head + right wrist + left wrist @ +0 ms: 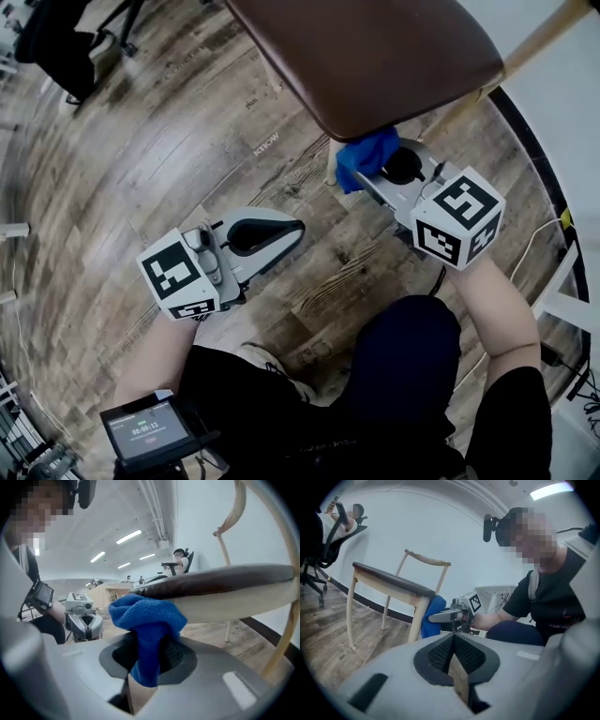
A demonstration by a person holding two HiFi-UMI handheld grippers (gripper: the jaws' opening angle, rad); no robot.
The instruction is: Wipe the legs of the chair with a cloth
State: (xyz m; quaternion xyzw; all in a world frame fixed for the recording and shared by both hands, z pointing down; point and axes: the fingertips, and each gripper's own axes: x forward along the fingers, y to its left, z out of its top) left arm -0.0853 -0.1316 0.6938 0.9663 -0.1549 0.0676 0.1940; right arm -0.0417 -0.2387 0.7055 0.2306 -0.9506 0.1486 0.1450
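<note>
A wooden chair with a dark brown seat (375, 52) stands on the plank floor; its pale legs (351, 606) and curved back show in the left gripper view. My right gripper (375, 169) is shut on a blue cloth (366, 157), which is pressed against the near front leg (416, 620) just under the seat edge (225, 602). The cloth (147, 630) bunches up out of the jaws in the right gripper view. My left gripper (286, 230) hangs shut and empty over the floor, left of the chair, its pads (454, 653) together.
The wall and dark baseboard (370, 603) run behind the chair. A person sits in an office chair (328, 531) at the far left. Cables (539, 234) trail on the floor at the right. My knees (403, 347) are close below the grippers.
</note>
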